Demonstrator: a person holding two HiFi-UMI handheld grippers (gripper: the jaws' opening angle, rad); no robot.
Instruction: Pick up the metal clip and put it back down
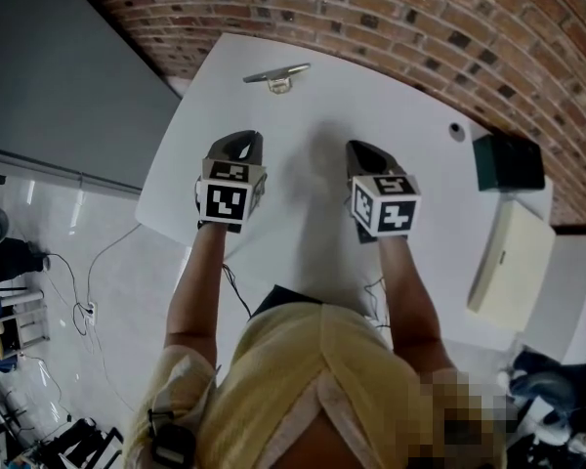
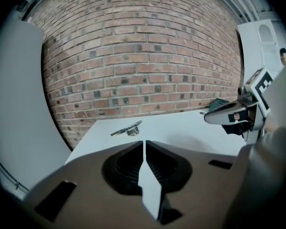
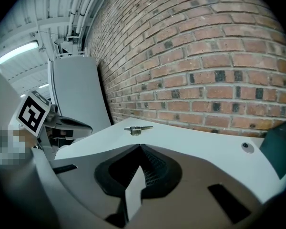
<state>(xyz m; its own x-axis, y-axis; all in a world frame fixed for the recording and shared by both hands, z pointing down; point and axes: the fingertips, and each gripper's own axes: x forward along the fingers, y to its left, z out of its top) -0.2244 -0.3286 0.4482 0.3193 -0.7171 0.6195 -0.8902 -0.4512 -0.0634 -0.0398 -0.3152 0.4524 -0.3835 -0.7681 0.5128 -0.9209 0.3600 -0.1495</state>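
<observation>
Nearest, head view: person in a yellow top, both forearms out over a white table (image 1: 303,106). Each hand holds a gripper w/ a marker cube on top.

left gripper (image 2: 144,142): jaws drawn together, only a hairline slit at the tips, nothing btw them. It's over the near-left part of the table, tips pointing toward the far edge.

right gripper (image 3: 139,147): jaw tips meet, closed on nothing. It sits beside the left one w/ a gap btw them, at approx the same reach.

Bare white tabletop ahead of both.

metal clip (image 1: 276,74): lies on the table nr its far edge, well apart from both grippers, roughly in line w/ the gap btw them. Silvery, shiny, thin. A long flat strip runs left-right w/ a small rounded loop under its middle. In the left gripper view the strip tilts up a bit at its right end. Nothing touches it.

Off to the right side of the table: a small dark round grommet (image 1: 456,131), then a dark green box (image 1: 508,161) and a flat cream-coloured box (image 1: 513,252).

Farthest: brick wall (image 2: 143,56) just behind the table's far edge, and a grey panel (image 1: 59,76) to the left.
</observation>
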